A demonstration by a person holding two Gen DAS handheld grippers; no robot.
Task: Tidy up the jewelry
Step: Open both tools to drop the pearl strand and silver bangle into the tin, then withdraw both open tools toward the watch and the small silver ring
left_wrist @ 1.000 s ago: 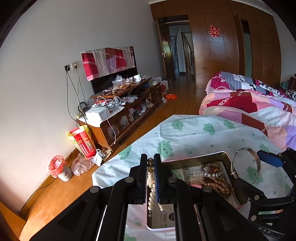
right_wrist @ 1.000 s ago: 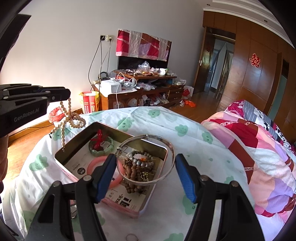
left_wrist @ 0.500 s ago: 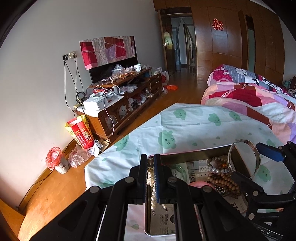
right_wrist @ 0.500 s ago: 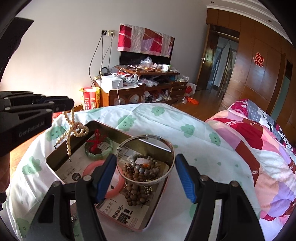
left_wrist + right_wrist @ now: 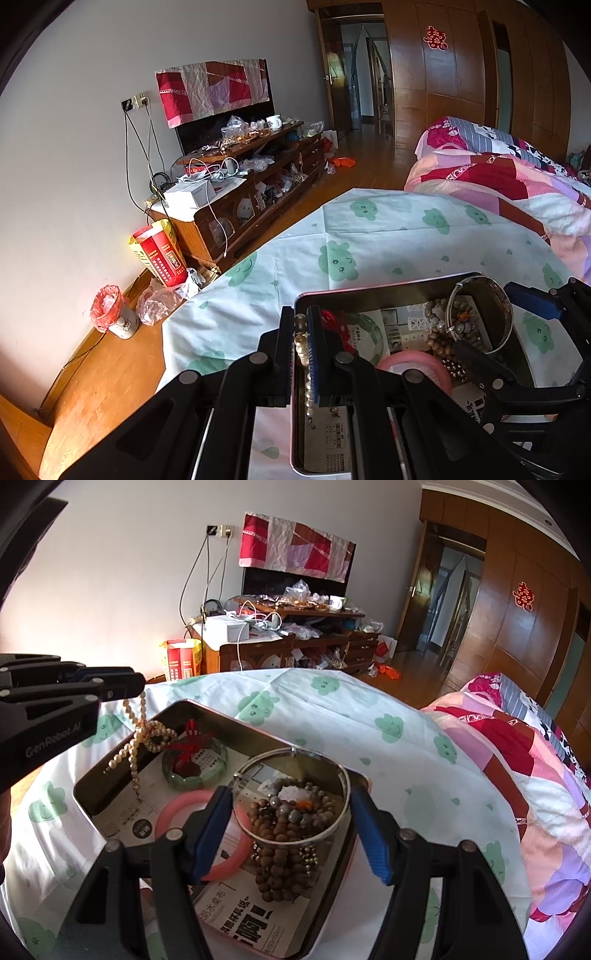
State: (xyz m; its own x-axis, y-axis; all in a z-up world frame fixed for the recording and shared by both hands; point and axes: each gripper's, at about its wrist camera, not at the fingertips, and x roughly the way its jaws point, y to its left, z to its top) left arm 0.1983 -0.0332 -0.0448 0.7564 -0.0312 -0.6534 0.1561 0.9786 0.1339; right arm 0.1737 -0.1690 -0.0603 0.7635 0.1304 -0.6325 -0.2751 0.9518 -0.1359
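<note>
Left gripper: fingers pressed together on a pearl strand, which hangs from the tips over the left end of the tin; its loose end dangles just above the newspaper lining (contact with the paper cannot be determined).

Right gripper: fingers spread wide, poised over the right part of the tin. A silver bangle sits between the blue pads, tilted; its left edge meets the left pad, while the right pad stands just apart from it. Whether the bangle is gripped or merely propped cannot be told.

Tin contents: green bangle with a red tassel toward the far left, pink ring nearer, and brown wooden beads heaped under the silver bangle.

The tin rests on a cloud-print sheet.
</note>
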